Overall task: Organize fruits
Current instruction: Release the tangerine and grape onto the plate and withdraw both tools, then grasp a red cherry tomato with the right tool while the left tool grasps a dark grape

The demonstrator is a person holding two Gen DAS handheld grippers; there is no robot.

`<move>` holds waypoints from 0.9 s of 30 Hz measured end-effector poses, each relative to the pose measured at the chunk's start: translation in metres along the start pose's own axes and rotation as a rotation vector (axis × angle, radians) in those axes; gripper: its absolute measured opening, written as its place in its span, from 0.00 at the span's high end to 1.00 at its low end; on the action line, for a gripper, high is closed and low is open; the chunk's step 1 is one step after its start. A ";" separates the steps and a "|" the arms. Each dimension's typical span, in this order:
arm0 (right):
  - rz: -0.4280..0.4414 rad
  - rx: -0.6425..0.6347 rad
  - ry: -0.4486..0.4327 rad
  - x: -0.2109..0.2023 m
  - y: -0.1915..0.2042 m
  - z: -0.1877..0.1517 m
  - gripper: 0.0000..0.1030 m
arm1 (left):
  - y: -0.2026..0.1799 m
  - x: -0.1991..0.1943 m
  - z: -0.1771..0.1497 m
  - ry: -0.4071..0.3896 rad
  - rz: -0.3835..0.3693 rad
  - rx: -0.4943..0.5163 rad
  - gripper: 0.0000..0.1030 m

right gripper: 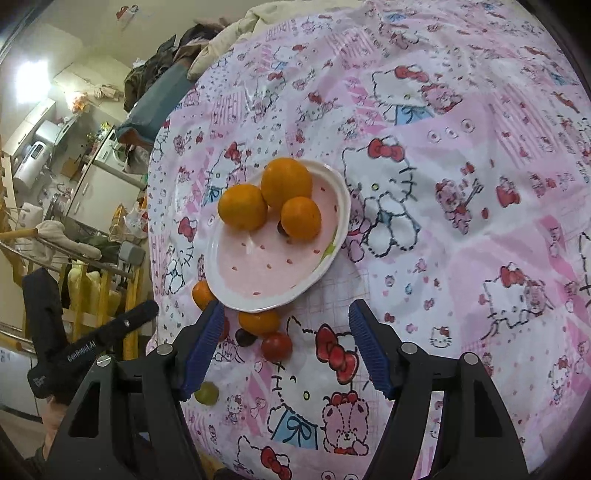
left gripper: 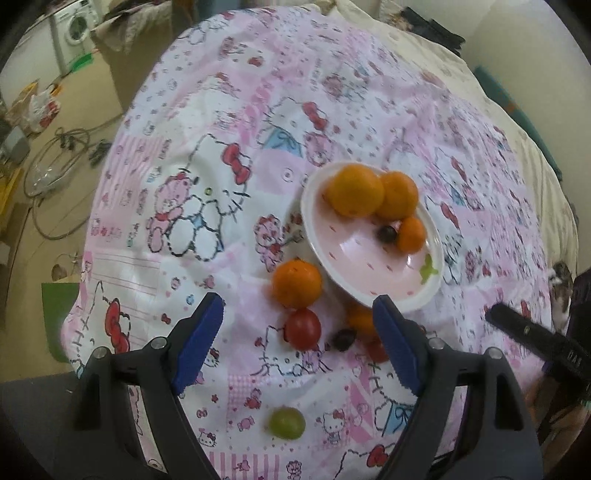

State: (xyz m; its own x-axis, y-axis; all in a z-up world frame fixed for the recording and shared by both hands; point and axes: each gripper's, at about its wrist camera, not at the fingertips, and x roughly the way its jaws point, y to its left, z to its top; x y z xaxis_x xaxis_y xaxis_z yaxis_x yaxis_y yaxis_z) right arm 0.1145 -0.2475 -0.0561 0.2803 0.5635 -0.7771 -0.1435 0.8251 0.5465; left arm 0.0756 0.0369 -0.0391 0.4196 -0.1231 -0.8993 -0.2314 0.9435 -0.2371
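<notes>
Both my grippers, left and right, hang spread and empty. Three oranges and a grape sit in the plate; an orange, tomato and green grape wait near it.

Three oranges in the plate; tomato before it.

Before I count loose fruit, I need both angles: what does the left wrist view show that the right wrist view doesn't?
Left wrist only: the orange beside the plate in full, and a washing machine.
Right wrist only: a wooden rack off the bed.
Both: the plate holding three oranges and a dark grape, the loose tomato and green grape.
</notes>
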 end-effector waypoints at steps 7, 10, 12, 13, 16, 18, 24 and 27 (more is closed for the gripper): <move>-0.020 -0.082 0.134 0.047 0.014 -0.010 0.31 | 0.009 0.003 0.004 0.005 -0.001 -0.046 0.22; -0.110 -0.221 0.196 0.072 0.031 -0.022 0.37 | 0.012 0.002 0.004 0.003 -0.004 -0.061 0.22; -0.147 -0.315 0.226 0.087 0.045 -0.032 0.41 | 0.015 0.003 0.004 0.005 -0.004 -0.067 0.22; -0.160 -0.347 0.230 0.091 0.049 -0.035 0.41 | 0.017 0.003 0.004 0.006 -0.004 -0.069 0.22; -0.224 -0.466 0.237 0.105 0.065 -0.047 0.42 | 0.021 0.004 0.004 0.008 0.000 -0.076 0.22; -0.246 -0.501 0.242 0.113 0.068 -0.051 0.43 | 0.023 0.004 0.003 0.010 0.003 -0.078 0.22; -0.300 -0.580 0.233 0.123 0.074 -0.059 0.67 | 0.027 0.005 0.003 0.012 0.009 -0.077 0.22; -0.274 -0.558 0.240 0.121 0.070 -0.056 0.67 | 0.026 0.006 0.003 0.009 0.009 -0.066 0.22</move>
State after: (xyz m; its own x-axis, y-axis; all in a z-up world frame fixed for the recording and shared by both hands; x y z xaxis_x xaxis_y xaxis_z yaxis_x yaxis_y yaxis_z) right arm 0.0853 -0.1193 -0.1293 0.1664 0.2703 -0.9483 -0.5847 0.8014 0.1258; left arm 0.0749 0.0621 -0.0491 0.4094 -0.1182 -0.9047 -0.2928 0.9221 -0.2530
